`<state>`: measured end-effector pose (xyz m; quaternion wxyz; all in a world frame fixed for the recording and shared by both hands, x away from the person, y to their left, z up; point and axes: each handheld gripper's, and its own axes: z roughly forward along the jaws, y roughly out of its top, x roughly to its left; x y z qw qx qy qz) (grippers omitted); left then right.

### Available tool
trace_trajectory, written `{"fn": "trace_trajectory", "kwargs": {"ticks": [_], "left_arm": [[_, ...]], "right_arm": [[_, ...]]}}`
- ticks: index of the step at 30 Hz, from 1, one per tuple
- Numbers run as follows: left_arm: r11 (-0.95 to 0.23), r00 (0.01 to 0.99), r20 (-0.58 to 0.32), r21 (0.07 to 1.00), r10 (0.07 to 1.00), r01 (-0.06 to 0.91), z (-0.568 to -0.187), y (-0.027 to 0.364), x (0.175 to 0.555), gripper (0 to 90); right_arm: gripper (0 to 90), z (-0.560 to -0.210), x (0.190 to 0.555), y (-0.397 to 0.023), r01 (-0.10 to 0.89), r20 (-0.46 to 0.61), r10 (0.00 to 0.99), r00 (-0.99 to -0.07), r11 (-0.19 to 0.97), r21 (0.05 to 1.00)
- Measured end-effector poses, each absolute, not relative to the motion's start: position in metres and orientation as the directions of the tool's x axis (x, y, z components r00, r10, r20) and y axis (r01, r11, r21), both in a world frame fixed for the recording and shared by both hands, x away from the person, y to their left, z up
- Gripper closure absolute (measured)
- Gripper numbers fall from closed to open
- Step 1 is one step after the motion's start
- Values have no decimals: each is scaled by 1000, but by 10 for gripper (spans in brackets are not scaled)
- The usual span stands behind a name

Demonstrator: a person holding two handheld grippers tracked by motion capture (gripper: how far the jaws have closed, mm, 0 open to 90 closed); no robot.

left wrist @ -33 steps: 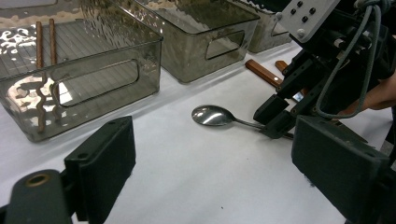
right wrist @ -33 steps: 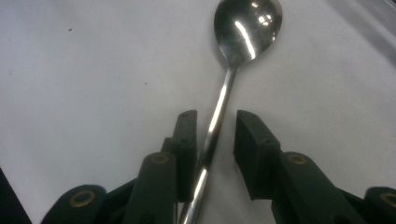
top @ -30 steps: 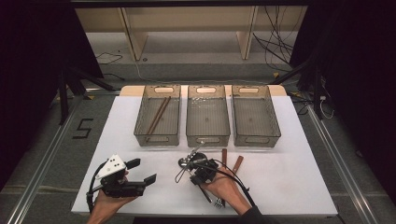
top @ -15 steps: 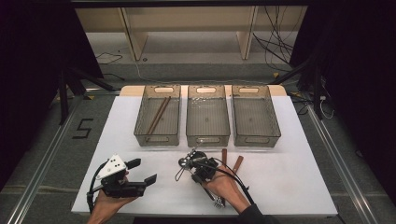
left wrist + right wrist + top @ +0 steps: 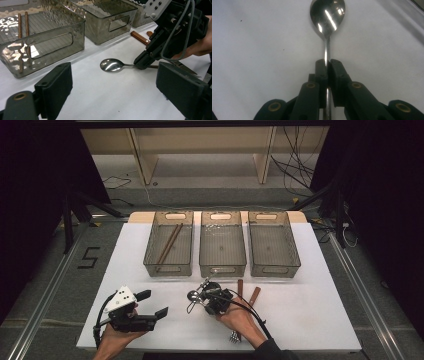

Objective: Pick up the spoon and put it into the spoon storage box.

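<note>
Right claw has just been closing and now pinches the handle of the spoon, which lies on the white surface near the middle bin. Left claw hangs released, nothing between its jaws.

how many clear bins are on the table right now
3: the left bin with the chopsticks in it, the middle bin, and the right bin, side by side across the table's far half.
</note>
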<state>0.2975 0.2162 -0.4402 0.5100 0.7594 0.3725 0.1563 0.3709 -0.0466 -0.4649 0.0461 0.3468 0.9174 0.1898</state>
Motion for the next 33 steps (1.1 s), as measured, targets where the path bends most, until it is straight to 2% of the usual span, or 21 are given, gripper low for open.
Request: {"fn": "trace_trajectory", "kwargs": {"ticks": [15,16,18,22,33], "left_arm": [[-204,672,-139,891,727,405,-440,217,298,135],[-203,671,-140,891,728,406,-440,217,298,135],[-202,671,-142,891,728,407,-440,217,298,135],[-201,672,-141,892,727,406,-440,217,298,135],[-199,672,-143,892,727,405,-440,217,298,136]], "right_arm": [[859,-459,372,-51,609,43,658,-752,669,426],[900,-457,372,-52,607,51,654,-755,667,433],[900,-455,372,-53,602,51,653,-755,660,449],[900,-460,371,-48,587,23,639,-769,692,421],[900,-444,375,-55,587,65,637,-768,659,470]]}}
